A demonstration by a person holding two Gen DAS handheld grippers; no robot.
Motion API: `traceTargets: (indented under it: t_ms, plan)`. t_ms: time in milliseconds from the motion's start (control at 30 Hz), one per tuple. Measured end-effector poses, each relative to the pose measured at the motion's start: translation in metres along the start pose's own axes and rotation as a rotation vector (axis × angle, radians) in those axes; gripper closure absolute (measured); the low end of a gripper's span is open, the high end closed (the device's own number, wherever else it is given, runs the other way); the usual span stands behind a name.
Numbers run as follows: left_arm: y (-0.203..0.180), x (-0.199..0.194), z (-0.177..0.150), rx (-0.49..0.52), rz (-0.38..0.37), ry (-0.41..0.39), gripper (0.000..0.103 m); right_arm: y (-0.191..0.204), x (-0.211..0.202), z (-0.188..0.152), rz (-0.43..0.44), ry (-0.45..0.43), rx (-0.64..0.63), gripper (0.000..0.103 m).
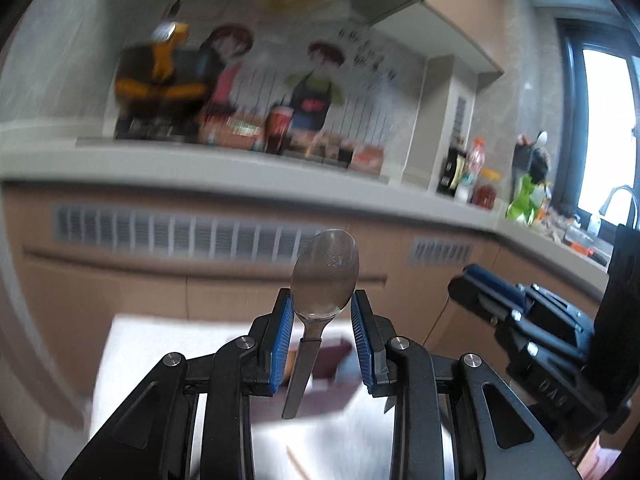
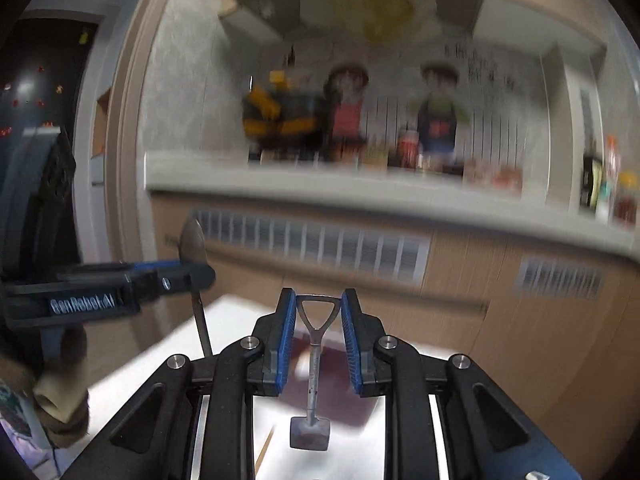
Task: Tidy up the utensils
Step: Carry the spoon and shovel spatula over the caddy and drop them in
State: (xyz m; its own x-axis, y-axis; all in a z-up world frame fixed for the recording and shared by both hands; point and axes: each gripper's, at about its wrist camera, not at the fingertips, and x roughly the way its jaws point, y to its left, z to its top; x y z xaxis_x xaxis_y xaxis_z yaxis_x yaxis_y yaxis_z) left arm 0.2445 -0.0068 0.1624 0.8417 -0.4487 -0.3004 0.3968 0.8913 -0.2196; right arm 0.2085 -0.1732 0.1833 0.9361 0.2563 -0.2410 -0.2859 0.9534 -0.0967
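Note:
My left gripper (image 1: 320,312) is shut on a metal spoon (image 1: 325,268), bowl up, handle hanging down toward the white table (image 1: 160,360). It also shows in the right wrist view (image 2: 188,272) at the left, with the spoon (image 2: 193,244) in it. My right gripper (image 2: 319,308) is shut on the triangular handle of a small shovel-shaped metal utensil (image 2: 312,400), its blade hanging down. The right gripper appears in the left wrist view (image 1: 480,288) at the right. Both are held in the air above a dark red tray (image 2: 340,396).
A kitchen counter (image 1: 240,168) runs across the back with bottles (image 1: 476,172), jars and a cartoon backsplash. Brown cabinets with vents (image 1: 180,236) stand below it. A wooden chopstick (image 2: 264,452) lies on the table. A sink tap (image 1: 620,200) is far right.

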Motion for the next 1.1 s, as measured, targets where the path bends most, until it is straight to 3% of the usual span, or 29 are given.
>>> traceTargets:
  t_ms: [100, 233, 567, 700, 833, 900, 967, 1067, 1100]
  plan:
    - [0.000, 0.020, 0.020, 0.031, 0.004, -0.036, 0.073, -0.014, 0.017, 0.027, -0.023, -0.035, -0.003, 0.082]
    - [0.011, 0.059, 0.023, 0.029, 0.001, -0.017, 0.073, -0.027, 0.052, 0.029, -0.038, 0.001, 0.014, 0.082]
    - [0.040, 0.130, -0.023, -0.035, 0.013, 0.140, 0.073, -0.038, 0.122, -0.026, -0.038, 0.167, 0.042, 0.082]
    - [0.052, 0.145, -0.040, -0.081, 0.009, 0.208, 0.070, -0.039, 0.136, -0.047, -0.019, 0.220, 0.060, 0.081]
    - [0.056, 0.137, -0.046, -0.096, 0.012, 0.209, 0.061, -0.043, 0.137, -0.054, -0.016, 0.234, 0.079, 0.079]
    - [0.057, 0.124, -0.041, -0.102, 0.010, 0.176, 0.056, -0.045, 0.129, -0.051, -0.034, 0.217, 0.086, 0.066]
    - [0.057, 0.105, -0.033, -0.105, 0.020, 0.131, 0.049, -0.045, 0.115, -0.044, -0.073, 0.170, 0.084, 0.037]
    - [0.059, 0.079, -0.026, -0.098, 0.053, 0.090, 0.046, -0.041, 0.090, -0.035, -0.124, 0.091, 0.073, 0.010]
    - [0.060, 0.072, -0.027, -0.098, 0.066, 0.091, 0.045, -0.039, 0.081, -0.032, -0.125, 0.074, 0.076, 0.006]
